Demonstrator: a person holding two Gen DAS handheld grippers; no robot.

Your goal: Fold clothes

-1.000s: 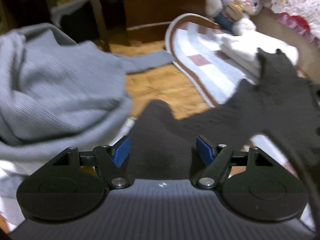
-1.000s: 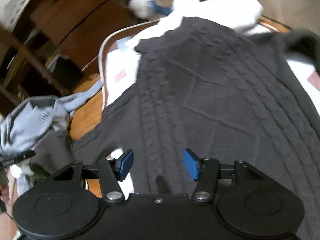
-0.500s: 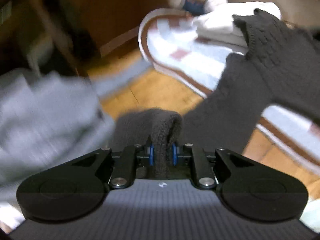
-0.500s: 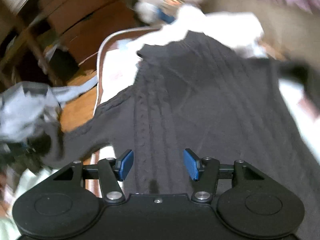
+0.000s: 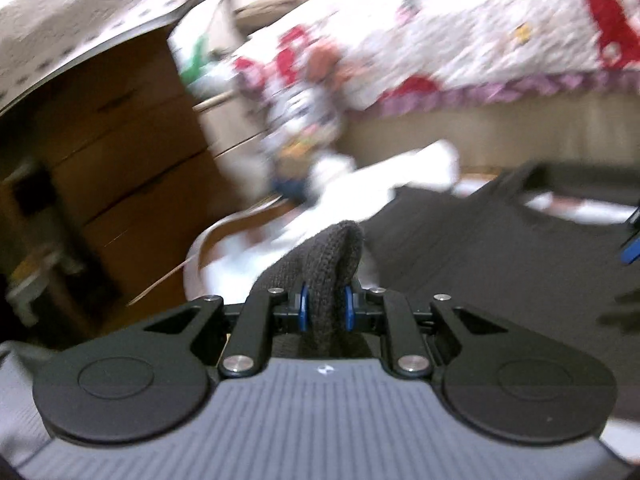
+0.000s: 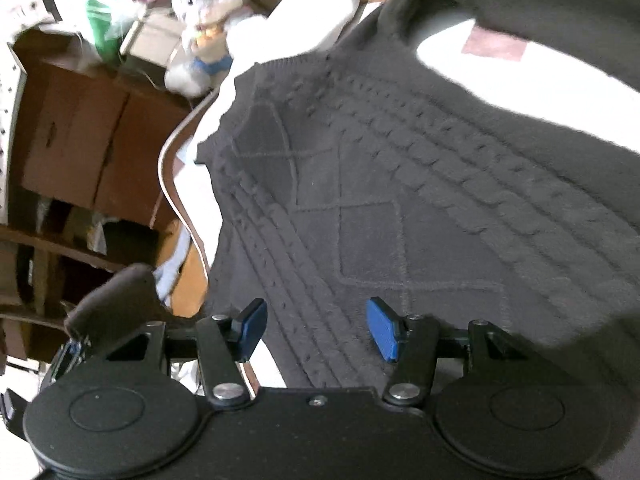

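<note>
A dark grey cable-knit sweater (image 6: 400, 168) lies spread on a white and blue rug (image 6: 520, 80). Its left sleeve cuff (image 5: 324, 264) stands up between the blue pads of my left gripper (image 5: 323, 307), which is shut on it. In the right wrist view the same cuff (image 6: 116, 300) hangs lifted at the lower left, with the left gripper under it. My right gripper (image 6: 316, 330) hovers open over the sweater's lower body, nothing between its fingers. The sweater body (image 5: 500, 264) shows blurred in the left wrist view.
A folded white garment (image 6: 320, 8) lies at the rug's far end beside a plush rabbit (image 6: 208, 20). A wooden dresser (image 5: 120, 152) and shelves (image 6: 60, 240) stand to the left. A quilted bedspread (image 5: 480, 24) hangs behind. Wooden floor (image 6: 192, 280) borders the rug.
The left gripper closed on the sleeve cuff, then lifted and swung it right, towards the sweater body, away from the light grey garment. The right gripper stayed open over the sweater.
</note>
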